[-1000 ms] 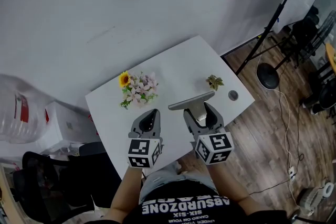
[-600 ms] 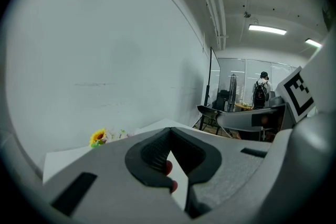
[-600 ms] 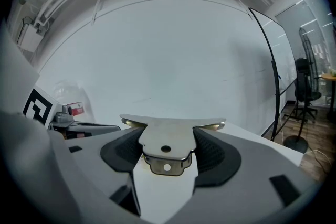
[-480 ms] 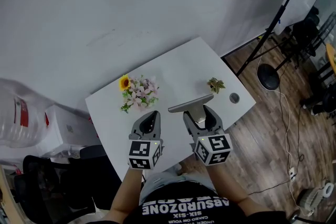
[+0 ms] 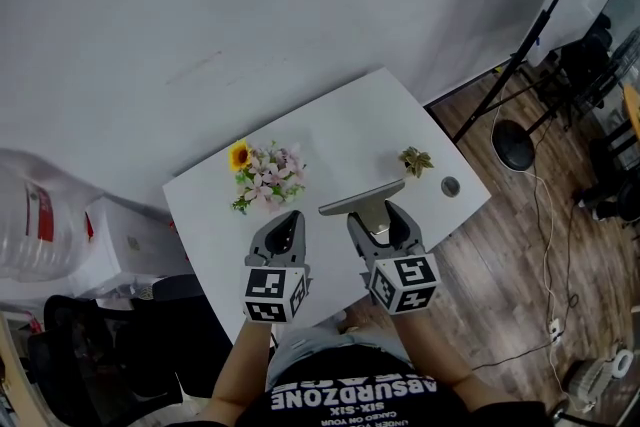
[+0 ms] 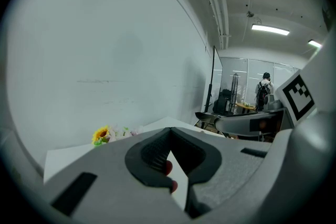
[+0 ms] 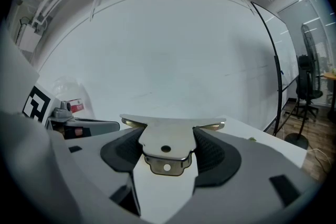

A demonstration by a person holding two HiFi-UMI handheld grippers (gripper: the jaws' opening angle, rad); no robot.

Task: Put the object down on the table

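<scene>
While the white table (image 5: 340, 130) lies below as the landing place, the right gripper (image 5: 373, 213) hovers over its near edge, jaws clamped on the stem of a metal scraper (image 5: 362, 198), probably to keep it level; its wide blade runs crosswise, left to right, stem pointing back at the person; the left gripper (image 5: 285, 220) hangs alongside, jaws together on nothing; a flower bunch (image 5: 262, 173) lies well apart.
</scene>
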